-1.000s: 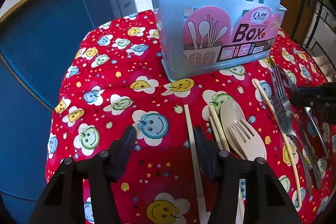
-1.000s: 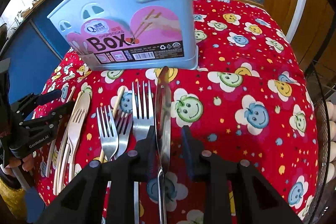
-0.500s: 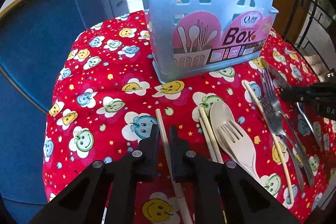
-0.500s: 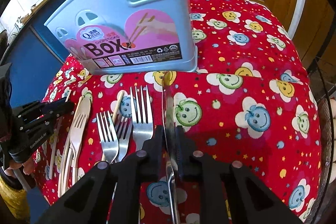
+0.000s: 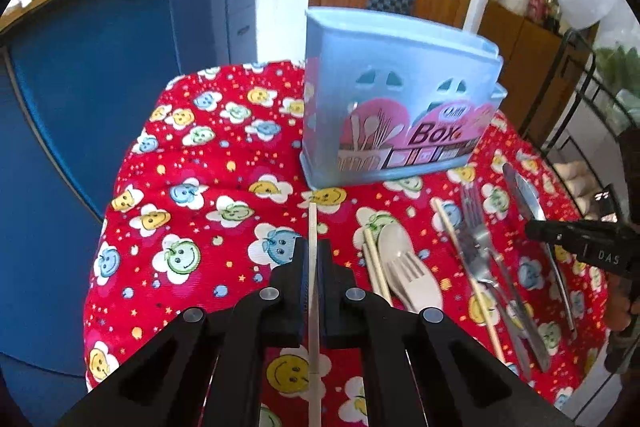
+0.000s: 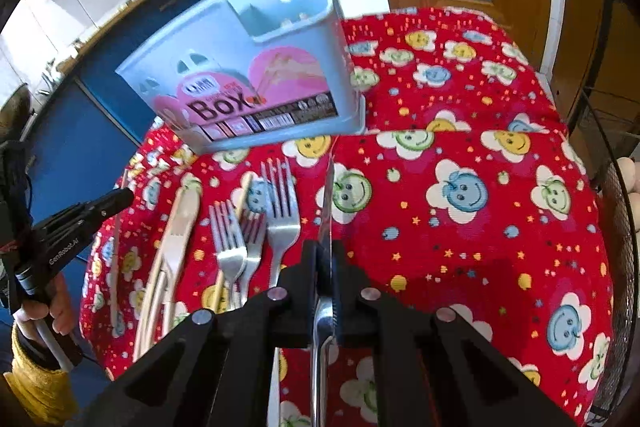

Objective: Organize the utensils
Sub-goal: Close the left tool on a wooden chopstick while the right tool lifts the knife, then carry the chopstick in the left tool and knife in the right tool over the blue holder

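Pinching a pale chopstick [image 5: 312, 227] at lower centre, the left gripper [image 5: 313, 259] holds it aimed at the blue utensil box [image 5: 396, 115] in mid-frame. The right gripper [image 6: 329, 263] is clamped on a table knife [image 6: 329, 195], edge-on. Forks [image 6: 256, 227] lie left of it on the red cloth [image 6: 460, 195].

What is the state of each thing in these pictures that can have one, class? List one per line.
Left tongs: shut on a chopstick.
Right tongs: shut on a knife, blade forward.
Utensil box: upright on the tablecloth.
Metal forks: lying flat, ungripped.
Beige spoon and fork: lying flat, ungripped.
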A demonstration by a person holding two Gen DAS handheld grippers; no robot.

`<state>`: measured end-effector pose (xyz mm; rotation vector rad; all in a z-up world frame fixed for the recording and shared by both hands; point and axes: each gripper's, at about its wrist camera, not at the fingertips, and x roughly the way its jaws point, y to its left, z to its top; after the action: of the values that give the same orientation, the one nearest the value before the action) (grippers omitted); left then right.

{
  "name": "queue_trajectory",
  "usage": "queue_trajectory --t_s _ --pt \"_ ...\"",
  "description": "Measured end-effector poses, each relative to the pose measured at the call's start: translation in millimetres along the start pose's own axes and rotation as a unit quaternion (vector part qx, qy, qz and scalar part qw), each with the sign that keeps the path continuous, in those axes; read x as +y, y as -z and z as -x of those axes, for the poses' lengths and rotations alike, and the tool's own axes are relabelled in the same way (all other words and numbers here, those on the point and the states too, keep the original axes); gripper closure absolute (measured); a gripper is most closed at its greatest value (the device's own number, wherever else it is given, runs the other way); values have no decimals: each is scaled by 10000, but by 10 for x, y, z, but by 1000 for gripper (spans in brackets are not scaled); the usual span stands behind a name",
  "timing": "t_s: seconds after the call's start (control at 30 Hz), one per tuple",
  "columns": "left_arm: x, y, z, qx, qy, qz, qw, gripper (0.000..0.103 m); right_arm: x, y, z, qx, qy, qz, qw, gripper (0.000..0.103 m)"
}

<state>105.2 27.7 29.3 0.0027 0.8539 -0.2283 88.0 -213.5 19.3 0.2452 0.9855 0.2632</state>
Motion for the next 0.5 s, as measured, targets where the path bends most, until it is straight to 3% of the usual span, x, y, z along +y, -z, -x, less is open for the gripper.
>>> queue_trajectory --t_s 0.3,0.5 --pt "-56 -92 367 -647 232 196 9974 100 136 3 470 -1002 -112 207 9947 95" --pt "-108 -195 554 -1026 282 288 9939 100 207 -76 620 -1394 -140 237 9898 95"
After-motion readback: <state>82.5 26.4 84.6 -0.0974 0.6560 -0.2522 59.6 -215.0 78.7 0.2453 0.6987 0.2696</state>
